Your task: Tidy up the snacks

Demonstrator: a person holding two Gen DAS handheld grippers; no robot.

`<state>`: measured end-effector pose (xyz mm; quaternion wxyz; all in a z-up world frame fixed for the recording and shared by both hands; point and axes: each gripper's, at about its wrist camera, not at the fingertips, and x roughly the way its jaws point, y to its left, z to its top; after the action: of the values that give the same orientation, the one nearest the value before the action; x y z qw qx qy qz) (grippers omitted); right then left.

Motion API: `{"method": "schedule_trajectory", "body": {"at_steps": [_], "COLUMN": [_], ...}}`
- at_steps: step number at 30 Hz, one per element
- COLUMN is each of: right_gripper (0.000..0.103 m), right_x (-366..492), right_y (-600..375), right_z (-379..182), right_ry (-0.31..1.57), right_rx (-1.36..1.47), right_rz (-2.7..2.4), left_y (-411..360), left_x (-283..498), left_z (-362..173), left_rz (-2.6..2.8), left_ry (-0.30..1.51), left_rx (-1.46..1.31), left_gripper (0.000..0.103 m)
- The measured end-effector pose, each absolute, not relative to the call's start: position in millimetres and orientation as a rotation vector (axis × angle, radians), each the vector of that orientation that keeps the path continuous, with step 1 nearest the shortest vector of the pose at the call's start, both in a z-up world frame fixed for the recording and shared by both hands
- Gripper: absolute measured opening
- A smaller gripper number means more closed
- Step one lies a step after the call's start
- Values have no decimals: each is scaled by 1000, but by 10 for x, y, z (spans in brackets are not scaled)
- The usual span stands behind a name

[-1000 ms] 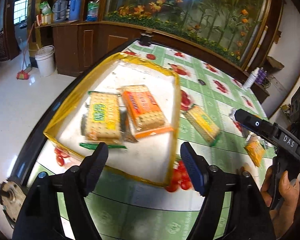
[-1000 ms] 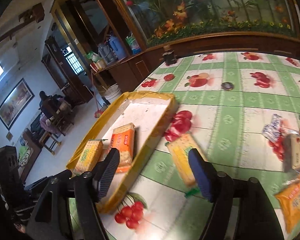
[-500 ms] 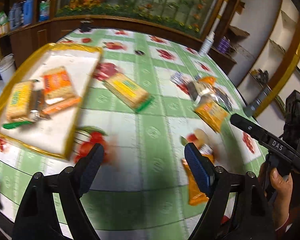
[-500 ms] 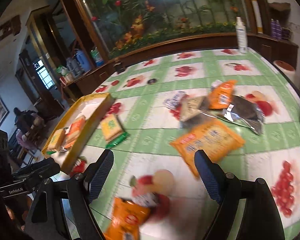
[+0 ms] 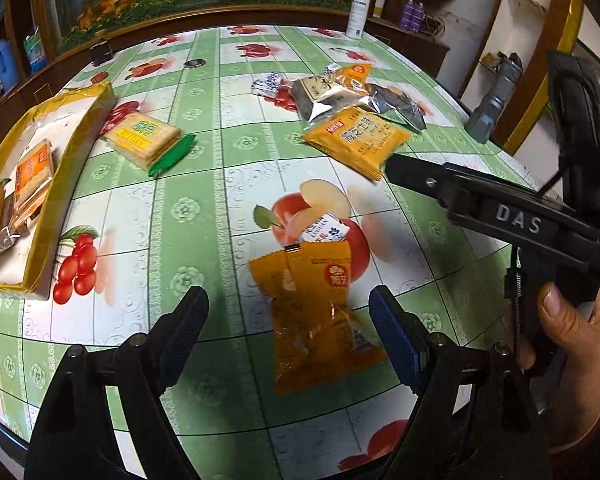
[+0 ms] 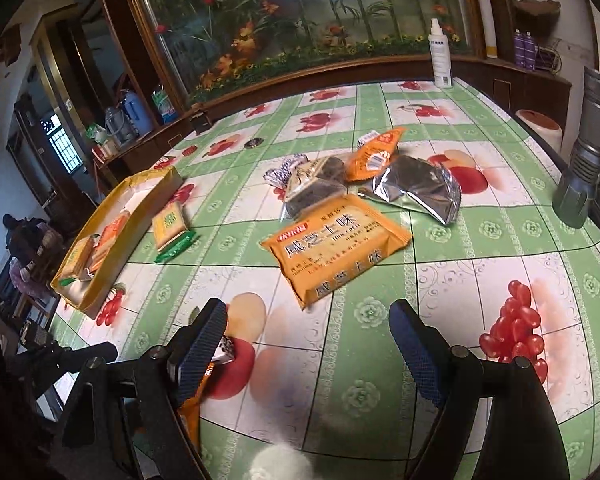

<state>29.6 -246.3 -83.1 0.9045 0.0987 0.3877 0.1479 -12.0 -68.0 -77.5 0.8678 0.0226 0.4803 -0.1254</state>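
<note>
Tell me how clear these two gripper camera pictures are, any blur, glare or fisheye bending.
Left wrist view: mostly sharp, though the near orange snack packet smears slightly; the table edges bow strongly. Right wrist view: crisp on the large orange cracker pack, glare on the silver foil bag, a blurred pale blob at the bottom edge, dark vignetted corners.

left gripper (image 5: 288, 328): jaws apart, empty | right gripper (image 6: 308, 344): jaws apart, empty, tilted down
</note>
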Motion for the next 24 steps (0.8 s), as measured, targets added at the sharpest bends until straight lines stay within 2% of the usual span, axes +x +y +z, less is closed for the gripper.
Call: {"method": "schedule_trajectory", "body": {"at_steps": [7, 10, 19, 24], "right_gripper": [86, 86, 89, 90], "right_x": [566, 716, 1133, 1388], "right_y": [-2374, -2296, -2173, -2032], "right_z": [-912, -964, -1015, -1034], "right_ry": [868, 914, 941, 933], "right_rx": [246, 241, 268, 150], "right_rz": [296, 274, 147, 78], "left_y": [-846, -846, -498, -461], "left_x": [15, 9, 167, 204], "left_z": [-987, -1001, -1008, -1017], "left_rz": [-250, -242, -207, -201], "left_ry": [1072, 1032, 1032, 1034], "left_rx": [131, 183, 112, 113], "left_gripper": [83, 83, 83, 83]}}
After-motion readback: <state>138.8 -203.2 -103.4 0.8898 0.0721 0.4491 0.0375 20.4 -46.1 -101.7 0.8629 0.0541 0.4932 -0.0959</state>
